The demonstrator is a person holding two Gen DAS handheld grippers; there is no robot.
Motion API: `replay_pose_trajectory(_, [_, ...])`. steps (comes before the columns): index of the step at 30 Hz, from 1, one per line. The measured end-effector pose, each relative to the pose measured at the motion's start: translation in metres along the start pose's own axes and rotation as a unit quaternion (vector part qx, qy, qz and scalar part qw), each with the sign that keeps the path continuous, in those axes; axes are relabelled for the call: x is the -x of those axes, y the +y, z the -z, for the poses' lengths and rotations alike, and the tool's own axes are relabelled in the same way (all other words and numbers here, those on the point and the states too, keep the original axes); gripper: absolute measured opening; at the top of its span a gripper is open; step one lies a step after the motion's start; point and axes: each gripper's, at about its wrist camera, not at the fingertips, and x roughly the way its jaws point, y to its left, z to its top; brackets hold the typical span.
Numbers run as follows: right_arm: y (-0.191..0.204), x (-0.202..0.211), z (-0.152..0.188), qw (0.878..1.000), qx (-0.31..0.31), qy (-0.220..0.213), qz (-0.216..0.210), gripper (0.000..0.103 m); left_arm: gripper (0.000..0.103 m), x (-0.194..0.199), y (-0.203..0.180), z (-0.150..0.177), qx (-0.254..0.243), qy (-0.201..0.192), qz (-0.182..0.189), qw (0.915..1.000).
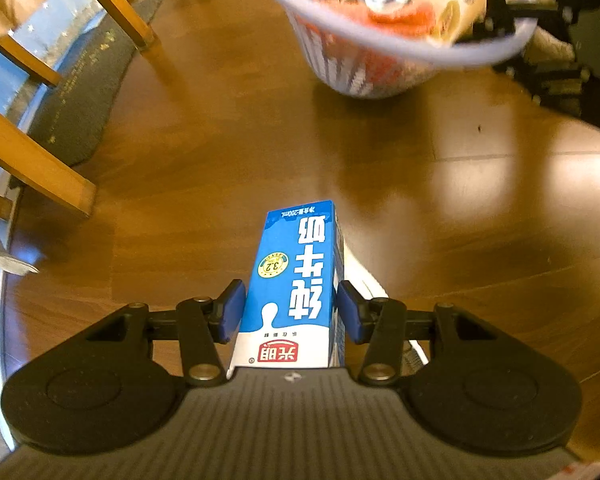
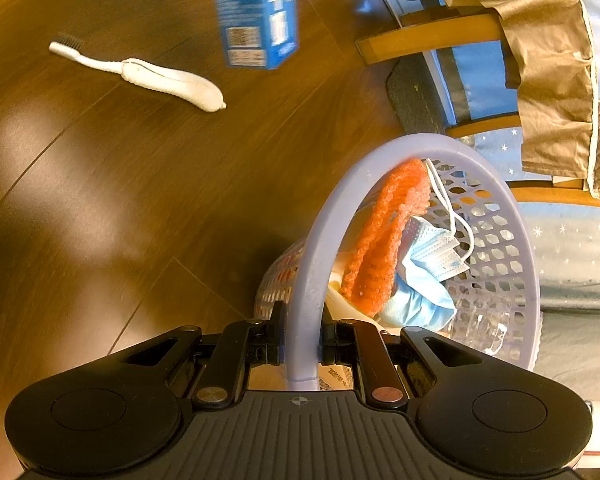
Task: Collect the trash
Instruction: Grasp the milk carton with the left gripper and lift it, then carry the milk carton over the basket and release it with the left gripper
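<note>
Wooden floor [image 2: 100, 184] lay beneath us: our left gripper [image 1: 291, 312] clenched the milk carton [image 1: 296, 280], right gripper [image 2: 300, 344] clamped the part-filled basket [image 2: 312, 240], toothbrush [image 2: 148, 76] remaining.

Milk carton [image 1: 292, 292] sits between the left gripper [image 1: 291, 312] pads, off the floor [image 1: 204, 152]. Ahead & to the right of it: basket [image 1: 380, 46], w/ chair legs [image 1: 112, 4] ahead-left. Right gripper [image 2: 300, 344] is clamped on the basket rim [image 2: 306, 280]. In the basket, just ahead of that gripper: mesh scrubber [image 2: 384, 240], face mask [image 2: 424, 276] to its right. Toothbrush [image 2: 148, 74] lies on the floor far ahead-left, carton hanging above & right of it.
</note>
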Motion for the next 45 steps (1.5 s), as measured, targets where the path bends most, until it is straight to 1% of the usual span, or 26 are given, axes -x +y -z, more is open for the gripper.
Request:
replay_pose_trajectory(6, [0.000,0.000,0.000,1.000,0.002,0.002,-0.001,0.010,0.045,0.036,0.001,-0.017,0.006,-0.029,-0.008,0.9995])
replay_pose_trajectory(14, [-0.001,0.001,0.000,1.000,0.003,0.000,-0.003,0.010,0.045,0.077,-0.004,-0.039,0.001,-0.064,-0.017,0.9978])
replay_pose_trajectory(22, [-0.001,0.000,0.000,1.000,0.003,0.000,-0.003,0.010,0.045,0.115,-0.002,-0.067,0.004,-0.110,-0.026,0.9936])
replay_pose_trajectory(26, [-0.001,0.000,0.000,1.000,0.003,0.000,-0.004,0.010,0.045,0.129,-0.007,-0.085,-0.007,-0.131,-0.026,0.9911])
replay_pose_trajectory(32, [-0.001,0.002,0.000,1.000,0.001,-0.002,-0.005,0.010,0.045,0.140,-0.018,-0.113,-0.027,-0.160,-0.019,0.9866])
replay_pose_trajectory(37, [-0.002,0.003,0.001,1.000,0.000,-0.004,-0.006,0.010,0.045,0.141,-0.032,-0.140,-0.052,-0.180,-0.007,0.9823])
replay_pose_trajectory(42, [-0.002,0.004,0.001,1.000,-0.003,-0.004,-0.006,0.010,0.046,0.133,-0.047,-0.166,-0.066,-0.209,0.016,0.9755])
replay_pose_trajectory(43, [-0.002,0.004,0.001,1.000,-0.003,-0.004,-0.006,0.010,0.055,0.129,-0.050,-0.170,-0.065,-0.214,0.023,0.9744])
replay_pose_trajectory(44, [-0.002,0.004,0.001,1.000,-0.003,-0.004,-0.007,0.010,0.073,0.122,-0.053,-0.175,-0.068,-0.214,0.030,0.9741])
replay_pose_trajectory(45, [-0.002,0.004,0.001,1.000,-0.004,-0.004,-0.007,0.010,0.077,0.117,-0.055,-0.178,-0.069,-0.216,0.028,0.9735])
